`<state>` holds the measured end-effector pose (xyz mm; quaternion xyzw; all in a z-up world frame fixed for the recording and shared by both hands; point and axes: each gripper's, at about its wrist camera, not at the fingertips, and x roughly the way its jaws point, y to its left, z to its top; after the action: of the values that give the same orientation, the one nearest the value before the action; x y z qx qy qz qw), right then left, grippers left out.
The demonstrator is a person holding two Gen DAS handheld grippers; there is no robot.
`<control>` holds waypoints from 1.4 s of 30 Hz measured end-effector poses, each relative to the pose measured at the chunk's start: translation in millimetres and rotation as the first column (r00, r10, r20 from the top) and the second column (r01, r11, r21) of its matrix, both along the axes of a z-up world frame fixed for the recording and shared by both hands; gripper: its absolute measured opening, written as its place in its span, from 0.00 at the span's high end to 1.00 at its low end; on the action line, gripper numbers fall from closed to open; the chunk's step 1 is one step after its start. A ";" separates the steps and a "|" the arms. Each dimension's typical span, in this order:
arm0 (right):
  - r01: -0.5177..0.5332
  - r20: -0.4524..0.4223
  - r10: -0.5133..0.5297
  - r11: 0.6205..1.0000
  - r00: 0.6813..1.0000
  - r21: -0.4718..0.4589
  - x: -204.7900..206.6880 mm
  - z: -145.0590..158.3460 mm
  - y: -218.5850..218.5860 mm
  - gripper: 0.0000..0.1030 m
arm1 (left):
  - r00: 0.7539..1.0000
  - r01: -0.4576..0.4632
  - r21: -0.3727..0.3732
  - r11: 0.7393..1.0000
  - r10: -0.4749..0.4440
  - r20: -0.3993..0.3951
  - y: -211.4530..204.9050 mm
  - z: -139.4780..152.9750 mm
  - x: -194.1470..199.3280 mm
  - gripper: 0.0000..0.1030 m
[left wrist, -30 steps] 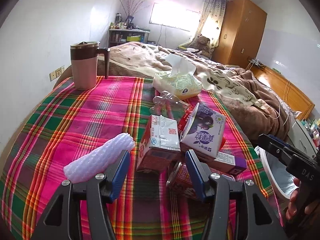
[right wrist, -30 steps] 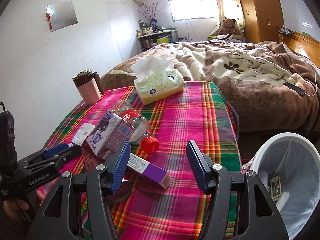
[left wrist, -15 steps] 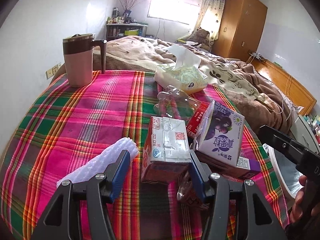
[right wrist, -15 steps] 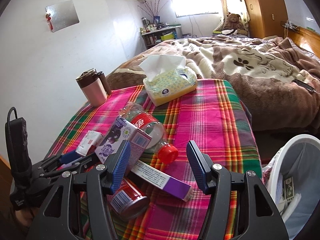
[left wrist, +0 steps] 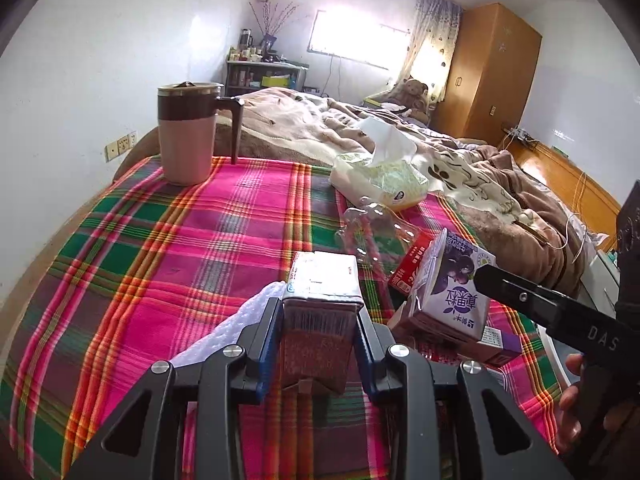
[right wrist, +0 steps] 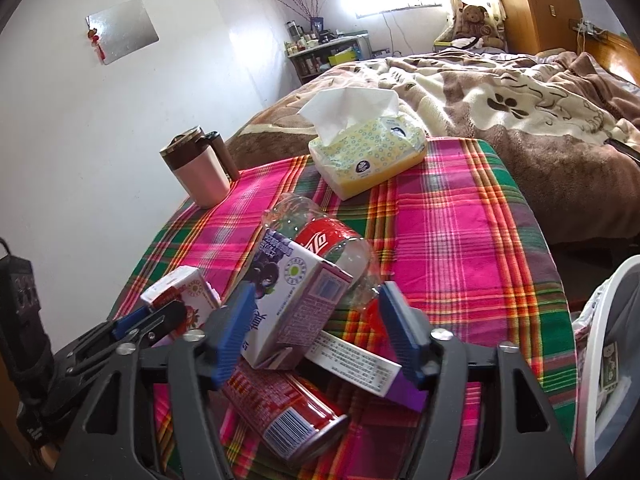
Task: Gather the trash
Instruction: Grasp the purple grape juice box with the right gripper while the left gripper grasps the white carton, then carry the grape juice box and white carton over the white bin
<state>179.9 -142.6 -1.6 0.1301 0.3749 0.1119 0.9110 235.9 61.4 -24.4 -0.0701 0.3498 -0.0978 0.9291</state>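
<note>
My left gripper [left wrist: 318, 312] is shut on a small red-and-white drink carton [left wrist: 322, 304], also seen in the right wrist view [right wrist: 182, 294], on the plaid tablecloth [left wrist: 200, 248]. My right gripper [right wrist: 316, 320] is open, its jaws on either side of a purple blueberry milk carton [right wrist: 292, 300]. That carton leans on a clear cola bottle [right wrist: 332, 244], a purple-ended flat box [right wrist: 360, 364] and a red can [right wrist: 284, 416]. A white foam sleeve [left wrist: 224, 328] lies left of the left gripper.
A pink and brown lidded mug [left wrist: 186, 132] stands at the table's far left. A yellow tissue pack [right wrist: 368, 152] sits at the far edge. A white trash bin [right wrist: 608, 360] stands right of the table. A bed [right wrist: 520, 92] lies behind.
My left gripper moved forward and closed on the small red-and-white carton. My right gripper moved forward and down until its jaws straddle the purple milk carton.
</note>
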 end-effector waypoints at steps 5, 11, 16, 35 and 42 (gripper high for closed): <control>0.007 -0.002 -0.007 1.000 1.000 -0.015 5.8 0.8 15.1 0.27 | 1.000 -0.022 0.010 1.000 0.022 0.004 9.1 -1.1 -8.5 0.67; 0.069 -0.031 -0.070 0.997 0.997 -0.047 17.5 -1.4 27.5 0.27 | 0.999 -0.039 0.006 0.999 0.039 -0.014 19.4 -9.2 -16.3 0.67; 0.102 -0.051 -0.107 0.991 0.993 -0.090 22.8 -4.6 33.6 0.27 | 0.999 -0.031 0.004 1.000 0.031 -0.026 20.9 -12.5 -16.8 0.67; 0.141 -0.106 -0.148 0.987 0.983 -0.074 -0.4 -19.5 5.8 0.28 | 0.998 -0.030 -0.022 0.999 0.029 -0.049 17.0 -19.0 -4.4 0.66; 0.152 -0.057 -0.155 0.987 0.986 -0.048 -12.8 -16.9 1.9 0.31 | 0.999 -0.029 -0.025 0.999 0.028 -0.030 14.3 -14.7 -10.2 0.66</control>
<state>167.1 -140.7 -18.5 0.1421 0.3933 0.0294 0.9079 225.7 75.7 -39.1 -0.0881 0.3613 -0.0879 0.9241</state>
